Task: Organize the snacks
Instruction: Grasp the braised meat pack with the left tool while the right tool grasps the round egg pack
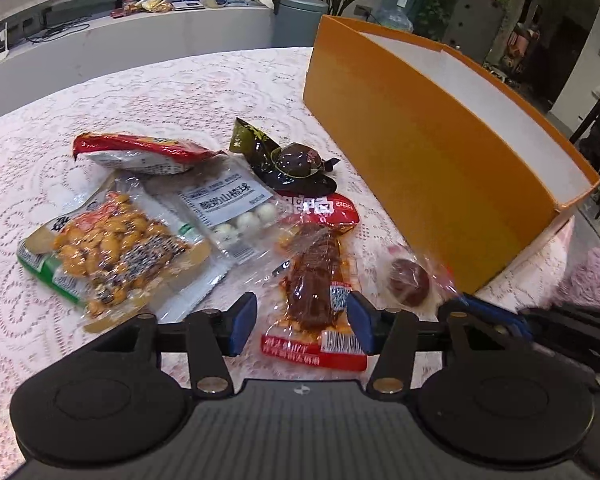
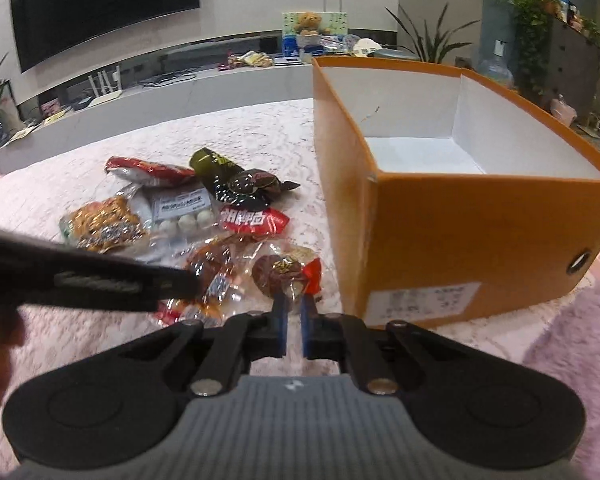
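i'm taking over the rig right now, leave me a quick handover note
Left gripper: jaws open, straddling the red meat snack pack.
Right gripper: jaws shut on the clear wrapper of the round brown snack, which lies beside the orange box.
Done: nothing; the box looks empty.
Left: all snacks on the lace tablecloth, including the peanut bag, go in.
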Demonstrator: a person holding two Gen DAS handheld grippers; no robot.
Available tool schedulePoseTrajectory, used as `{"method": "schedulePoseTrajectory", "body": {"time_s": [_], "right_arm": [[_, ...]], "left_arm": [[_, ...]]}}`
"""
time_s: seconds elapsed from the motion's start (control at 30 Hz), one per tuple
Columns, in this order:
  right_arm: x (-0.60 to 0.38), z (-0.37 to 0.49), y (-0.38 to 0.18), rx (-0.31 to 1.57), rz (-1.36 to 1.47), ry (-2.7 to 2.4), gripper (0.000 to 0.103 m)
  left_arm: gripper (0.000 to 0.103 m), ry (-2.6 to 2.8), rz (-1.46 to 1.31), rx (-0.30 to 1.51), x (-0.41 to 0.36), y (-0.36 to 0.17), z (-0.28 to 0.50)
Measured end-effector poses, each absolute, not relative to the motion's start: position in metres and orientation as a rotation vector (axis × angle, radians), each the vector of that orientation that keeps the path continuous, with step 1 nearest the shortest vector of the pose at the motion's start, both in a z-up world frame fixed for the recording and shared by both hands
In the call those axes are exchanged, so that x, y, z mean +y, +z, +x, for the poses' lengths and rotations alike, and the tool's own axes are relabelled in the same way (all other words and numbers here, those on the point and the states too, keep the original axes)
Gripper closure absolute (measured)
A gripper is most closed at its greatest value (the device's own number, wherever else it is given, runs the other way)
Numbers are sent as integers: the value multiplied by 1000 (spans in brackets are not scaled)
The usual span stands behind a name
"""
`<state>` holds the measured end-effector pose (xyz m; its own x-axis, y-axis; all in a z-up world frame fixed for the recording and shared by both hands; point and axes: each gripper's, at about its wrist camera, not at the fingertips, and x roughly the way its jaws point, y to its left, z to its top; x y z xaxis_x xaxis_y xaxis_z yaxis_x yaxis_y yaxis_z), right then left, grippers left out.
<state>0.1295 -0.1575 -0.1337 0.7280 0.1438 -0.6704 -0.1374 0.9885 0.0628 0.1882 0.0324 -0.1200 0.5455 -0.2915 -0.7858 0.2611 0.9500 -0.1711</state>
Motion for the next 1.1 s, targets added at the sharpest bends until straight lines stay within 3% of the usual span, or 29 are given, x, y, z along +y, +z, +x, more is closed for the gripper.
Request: {"method": "schedulePoseTrajectory", "body": {"time_s": [0.2,0.27,0.37,0.4,0.6,0.67,0.73,0.97,1.07,1.1], "right_arm": [[-162,121,-138,748,-15,169,101],[-162,120,-140,747,-19,171,101],[-161,119,-141,742,-24,177,101],[-160,118,-141,741,-27,178,101],[-160,115,-138,751,-15,216,102],[-157,111,-135,748,-17,249,102],[-152,104,-131,740,-36,291,102],[-136,84,-131,757,-107,407,100],[-136,83,-127,746,-117,398,94],[-136,82,-125,730,-124,398,88]], "left_arm": [[37,-311,16,939,17,-127,193],[41,-303,19,937,14,-127,192],[55,-293,17,931,12,-124,191],[66,-279,22,929,12,-122,190],[71,-259,-2,947,20,-112,171],[80,-262,-19,936,26,-106,157],[103,-230,-12,933,33,-99,146],[103,-157,-92,967,71,-90,116],[95,-160,-90,937,73,-86,111],[92,-164,-74,925,71,-85,109]]}}
